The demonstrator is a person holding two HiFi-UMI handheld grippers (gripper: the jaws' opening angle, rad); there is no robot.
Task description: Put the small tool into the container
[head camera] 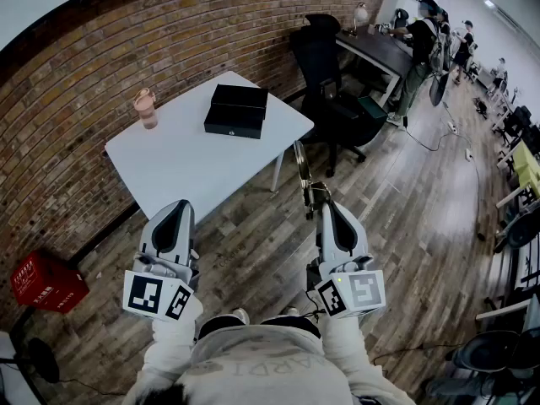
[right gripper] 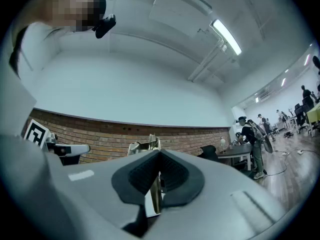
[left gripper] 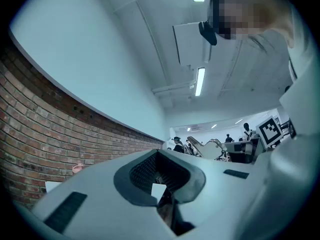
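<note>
A black box-shaped container lies closed on a white table by the brick wall. My right gripper is held near my body over the wood floor, shut on a slim metal tool that sticks forward past its tips. In the right gripper view the tool stands as a thin brass-coloured strip between the pads, with its far end above them. My left gripper hovers beside it, shut with nothing held. In the left gripper view the jaws meet with only a sliver between them.
A pink bottle stands at the table's far left corner. A black office chair sits right of the table, before a dark desk where people stand. A red crate rests on the floor at left.
</note>
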